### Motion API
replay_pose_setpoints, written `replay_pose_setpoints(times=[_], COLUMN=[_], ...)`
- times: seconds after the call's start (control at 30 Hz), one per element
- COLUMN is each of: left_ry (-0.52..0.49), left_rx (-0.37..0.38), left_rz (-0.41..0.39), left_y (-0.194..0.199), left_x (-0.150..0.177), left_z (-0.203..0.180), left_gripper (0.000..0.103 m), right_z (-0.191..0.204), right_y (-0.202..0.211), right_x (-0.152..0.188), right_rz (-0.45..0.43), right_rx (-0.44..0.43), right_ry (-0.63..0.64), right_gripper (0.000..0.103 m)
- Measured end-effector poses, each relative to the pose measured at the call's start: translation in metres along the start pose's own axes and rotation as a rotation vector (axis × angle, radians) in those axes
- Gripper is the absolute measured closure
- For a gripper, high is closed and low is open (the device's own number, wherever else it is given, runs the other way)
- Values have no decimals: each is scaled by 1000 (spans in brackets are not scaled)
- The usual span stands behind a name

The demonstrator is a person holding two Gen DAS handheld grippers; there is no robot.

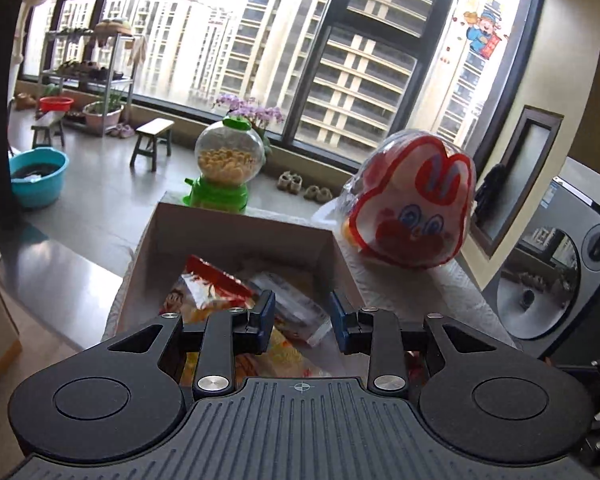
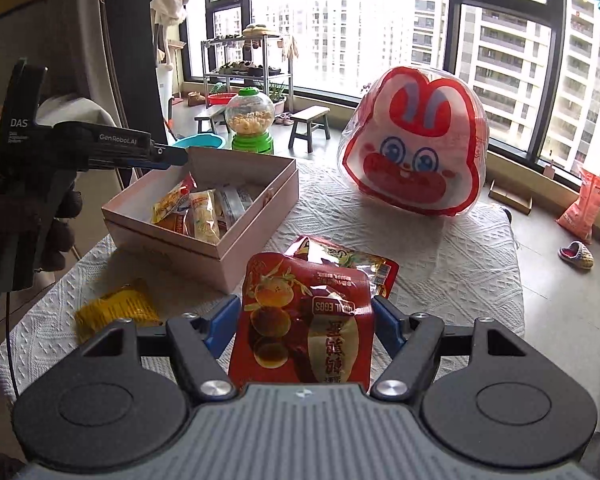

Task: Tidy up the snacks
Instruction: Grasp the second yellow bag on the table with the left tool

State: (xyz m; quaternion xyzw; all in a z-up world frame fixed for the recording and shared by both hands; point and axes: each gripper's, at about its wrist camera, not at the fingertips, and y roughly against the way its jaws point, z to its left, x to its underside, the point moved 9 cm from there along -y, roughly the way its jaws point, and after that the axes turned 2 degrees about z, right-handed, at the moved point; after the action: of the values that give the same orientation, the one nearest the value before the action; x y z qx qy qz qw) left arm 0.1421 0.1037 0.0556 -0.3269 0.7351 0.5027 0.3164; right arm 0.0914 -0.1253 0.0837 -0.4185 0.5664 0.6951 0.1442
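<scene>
A pink cardboard box [image 2: 256,236] stands on the white-clothed table and holds several snack packets [image 2: 198,208]; the box also shows in the left wrist view [image 1: 236,236]. My left gripper [image 1: 302,326] is open and empty, hovering over the box's packets [image 1: 216,288]; in the right wrist view it reaches in from the left [image 2: 168,156]. My right gripper [image 2: 306,320] has its jaws around a red quail-egg packet [image 2: 300,320], which is lifted off the table. Another red packet [image 2: 348,260] lies behind it. A yellow packet [image 2: 116,310] lies on the cloth at the left.
A big rabbit-face snack bag [image 2: 414,156] stands at the table's far right, also in the left wrist view [image 1: 414,200]. A green candy dispenser [image 2: 252,122] stands behind the box. The table edge drops to the floor on all sides; a washing machine [image 1: 560,280] is on the right.
</scene>
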Motion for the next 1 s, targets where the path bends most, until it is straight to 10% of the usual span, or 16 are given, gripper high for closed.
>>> replay_pose_setpoints(times=[0.4, 0.53, 1.0], left_ry=[-483, -584, -266], left_rx=[-111, -108, -78], left_rz=[243, 293, 354], left_y=[44, 37, 17], left_x=[134, 151, 129], left_z=[-36, -48, 8], left_gripper=[66, 38, 24], right_z=[12, 16, 14], right_y=[-69, -71, -63], right_x=[69, 72, 85], right_rz=[231, 212, 103], right_rx=[-50, -21, 16], right_ry=[-47, -15, -21], right_gripper=[31, 30, 21])
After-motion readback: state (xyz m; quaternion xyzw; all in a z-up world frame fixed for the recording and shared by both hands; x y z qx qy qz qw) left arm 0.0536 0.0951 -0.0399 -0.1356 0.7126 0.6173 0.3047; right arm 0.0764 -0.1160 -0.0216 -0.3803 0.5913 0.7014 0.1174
